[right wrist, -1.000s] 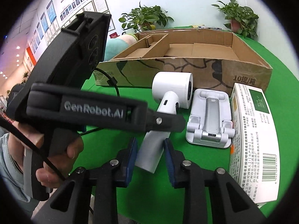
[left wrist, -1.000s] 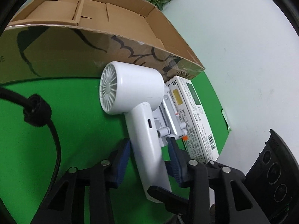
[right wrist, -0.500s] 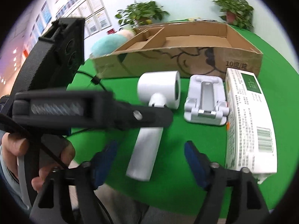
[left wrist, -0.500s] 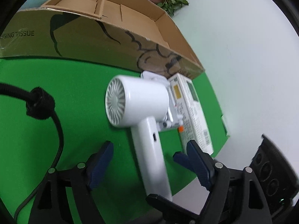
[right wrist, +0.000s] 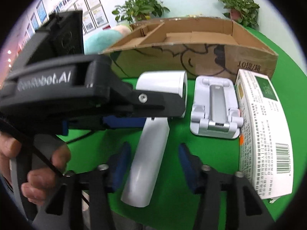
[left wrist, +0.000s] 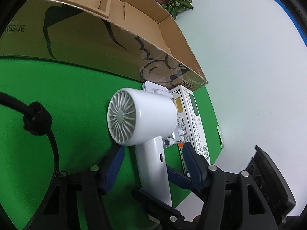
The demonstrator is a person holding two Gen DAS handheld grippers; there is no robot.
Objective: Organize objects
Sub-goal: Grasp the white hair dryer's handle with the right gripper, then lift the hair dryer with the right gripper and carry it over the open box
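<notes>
Left claw [left wrist: 153, 153] closing, pads clear of white hair dryer [left wrist: 145, 118] handle between them, right claw [right wrist: 153, 159] likewise

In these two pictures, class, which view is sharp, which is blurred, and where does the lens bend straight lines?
Left wrist view: sharp; the box edge bows. Right wrist view: motion blur smears the left tongs and the fan handle; the carton curves near the rim.

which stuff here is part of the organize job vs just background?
Job:
- white handheld fan, lying between both tongs, left and right, both closing, not gripping yet
- white folding stand
- white printed box
- cardboard box

Lying about:
- potted plants
- wall posters
- black cable
</notes>
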